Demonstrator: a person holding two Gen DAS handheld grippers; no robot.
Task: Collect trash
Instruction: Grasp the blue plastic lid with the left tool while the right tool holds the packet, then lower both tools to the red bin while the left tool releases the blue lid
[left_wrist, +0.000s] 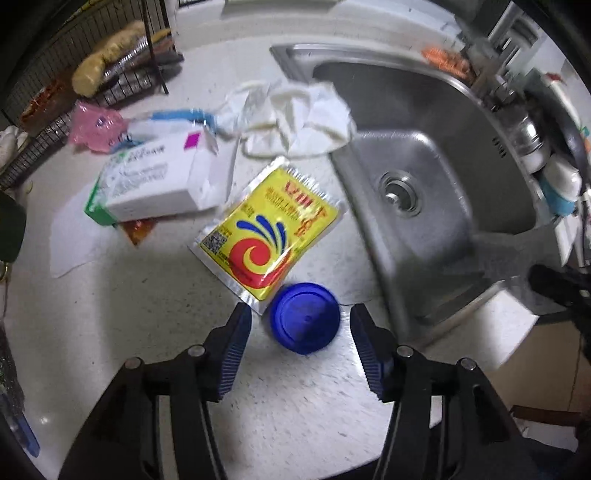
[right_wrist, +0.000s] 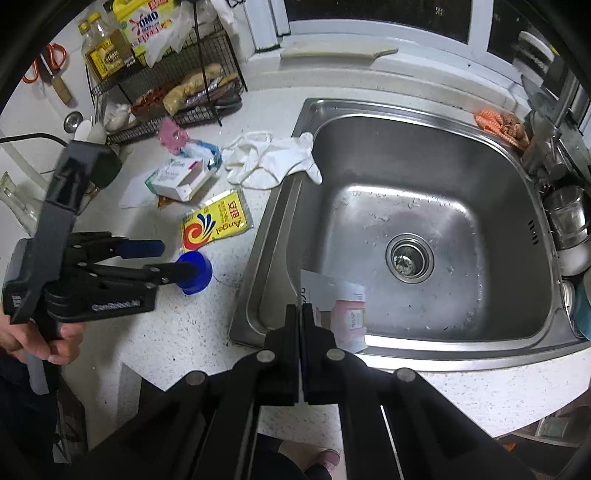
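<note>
A round blue lid (left_wrist: 304, 317) lies on the white speckled counter, between the fingers of my left gripper (left_wrist: 300, 309). Its jaws stand open, with a gap on each side of the lid. In the right wrist view the left gripper (right_wrist: 173, 256) reaches in from the left, its lower finger right by the blue lid (right_wrist: 197, 275). My right gripper (right_wrist: 301, 308) is shut on a white and pink paper wrapper (right_wrist: 349, 317), held over the near edge of the steel sink (right_wrist: 424, 184). A yellow packet (left_wrist: 269, 229) lies just beyond the lid.
A white box (left_wrist: 155, 184), a pink bag (left_wrist: 94, 125) and crumpled white gloves (left_wrist: 295, 118) lie farther back on the counter. A wire rack (right_wrist: 177, 85) with food stands at the back left. A hand (right_wrist: 55, 343) grips the left tool.
</note>
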